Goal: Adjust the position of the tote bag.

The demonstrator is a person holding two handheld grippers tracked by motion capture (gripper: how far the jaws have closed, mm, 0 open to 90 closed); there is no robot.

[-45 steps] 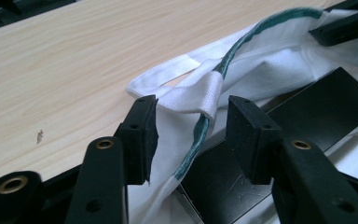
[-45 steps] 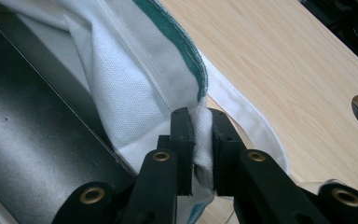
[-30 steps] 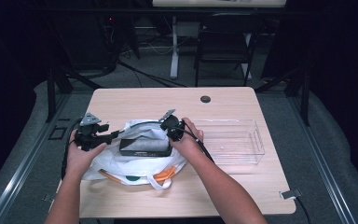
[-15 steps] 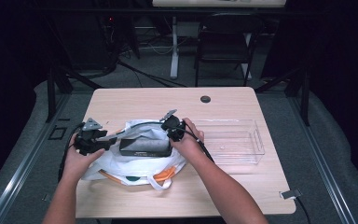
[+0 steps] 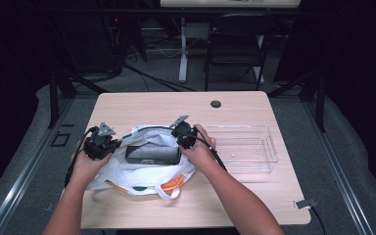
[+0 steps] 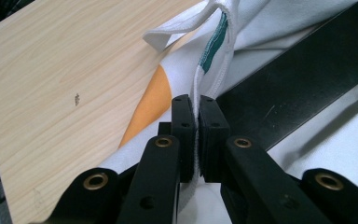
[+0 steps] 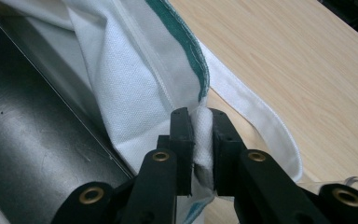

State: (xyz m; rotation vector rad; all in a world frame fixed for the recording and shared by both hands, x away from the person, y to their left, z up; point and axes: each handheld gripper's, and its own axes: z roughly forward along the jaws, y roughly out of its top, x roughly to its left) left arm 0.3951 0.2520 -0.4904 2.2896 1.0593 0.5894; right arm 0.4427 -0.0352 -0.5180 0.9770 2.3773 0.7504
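Each tool, left [image 6: 194, 135] and right [image 7: 200, 144], is clamped on the white bag's rim [image 5: 144, 133], opposite sides.

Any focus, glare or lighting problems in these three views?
High view: table lit, surroundings dark, soft throughout. Left gripper view: bag hem and left gripper sharp, no glare. Right gripper view: right gripper sharp, black box shows a mild sheen, far tabletop slightly soft.
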